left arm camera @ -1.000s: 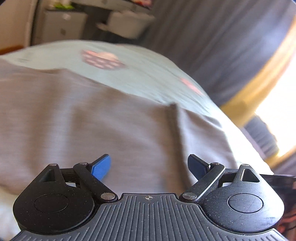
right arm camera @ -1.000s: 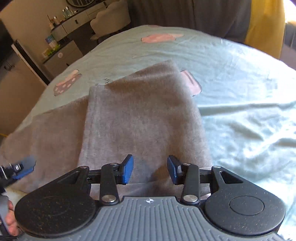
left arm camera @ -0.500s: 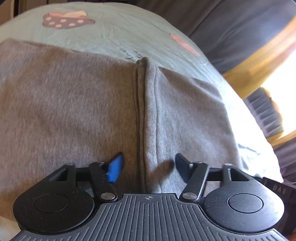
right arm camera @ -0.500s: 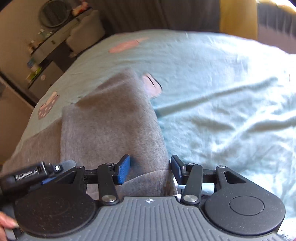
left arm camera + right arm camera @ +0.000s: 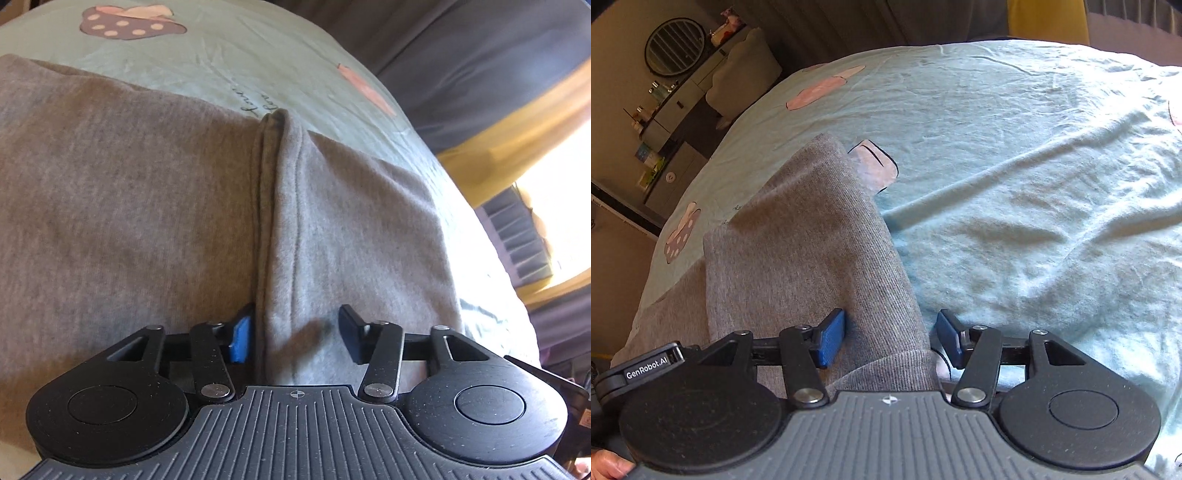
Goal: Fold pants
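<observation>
Grey pants (image 5: 129, 221) lie folded on a light green bed sheet (image 5: 229, 48). In the left wrist view a thick folded edge (image 5: 273, 206) runs away from me, and my left gripper (image 5: 295, 334) is open with that edge between its fingers. In the right wrist view the folded pants (image 5: 812, 251) lie at left, and my right gripper (image 5: 890, 343) is open astride their right edge near a ribbed band (image 5: 886, 373). The left gripper's body (image 5: 646, 365) shows at the lower left.
The light blue sheet (image 5: 1034, 184) spreads wrinkled to the right, printed with pink and brown figures (image 5: 679, 236). A dresser with small items (image 5: 668, 110) and a round mirror (image 5: 675, 46) stand at far left. Dark and yellow curtains (image 5: 498, 110) hang beyond the bed.
Both grippers have moved in low over the pants. The left now straddles the folded edge; the right has shifted right to the pants' right edge. Both stay open.
</observation>
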`<state>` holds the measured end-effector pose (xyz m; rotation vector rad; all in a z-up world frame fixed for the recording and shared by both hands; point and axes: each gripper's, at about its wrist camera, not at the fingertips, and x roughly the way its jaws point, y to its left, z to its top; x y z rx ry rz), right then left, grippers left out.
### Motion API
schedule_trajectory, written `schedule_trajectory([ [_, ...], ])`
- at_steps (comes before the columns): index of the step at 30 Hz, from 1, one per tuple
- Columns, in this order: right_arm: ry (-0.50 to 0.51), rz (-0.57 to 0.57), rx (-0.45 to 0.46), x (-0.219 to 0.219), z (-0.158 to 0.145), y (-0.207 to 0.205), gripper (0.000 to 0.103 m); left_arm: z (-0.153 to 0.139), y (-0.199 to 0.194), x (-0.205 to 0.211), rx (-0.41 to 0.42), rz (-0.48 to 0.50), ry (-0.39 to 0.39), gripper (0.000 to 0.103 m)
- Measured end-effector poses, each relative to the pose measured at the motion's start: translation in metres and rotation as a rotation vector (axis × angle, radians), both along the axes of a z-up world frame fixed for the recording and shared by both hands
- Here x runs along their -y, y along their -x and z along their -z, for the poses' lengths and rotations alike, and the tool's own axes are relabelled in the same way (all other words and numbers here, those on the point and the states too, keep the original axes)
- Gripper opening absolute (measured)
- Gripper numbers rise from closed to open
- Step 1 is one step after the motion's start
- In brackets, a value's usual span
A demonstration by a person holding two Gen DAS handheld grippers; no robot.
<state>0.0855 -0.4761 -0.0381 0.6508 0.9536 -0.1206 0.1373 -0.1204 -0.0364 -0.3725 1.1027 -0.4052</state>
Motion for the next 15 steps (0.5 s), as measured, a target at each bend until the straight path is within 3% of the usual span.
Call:
schedule_trajectory([
  [2, -0.002, 0.002, 0.004, 0.001, 0.000, 0.001, 0.056, 0.000, -0.002, 0.002, 0.010, 0.010, -0.012, 0.037],
  [3, -0.005, 0.005, 0.008, 0.001, 0.000, 0.002, 0.056, 0.000, -0.003, 0.001, 0.010, 0.016, -0.011, 0.022],
  [4, -0.012, 0.009, 0.016, 0.001, 0.000, 0.003, 0.056, 0.001, -0.004, -0.003, -0.002, 0.027, 0.022, 0.019],
  [9, -0.035, 0.029, 0.067, 0.006, -0.005, 0.010, 0.056, -0.003, -0.010, -0.025, -0.043, -0.006, 0.137, 0.018],
  [15, -0.017, -0.004, 0.105, 0.002, -0.011, 0.013, 0.060, -0.038, -0.003, -0.043, 0.047, -0.005, 0.098, 0.017],
])
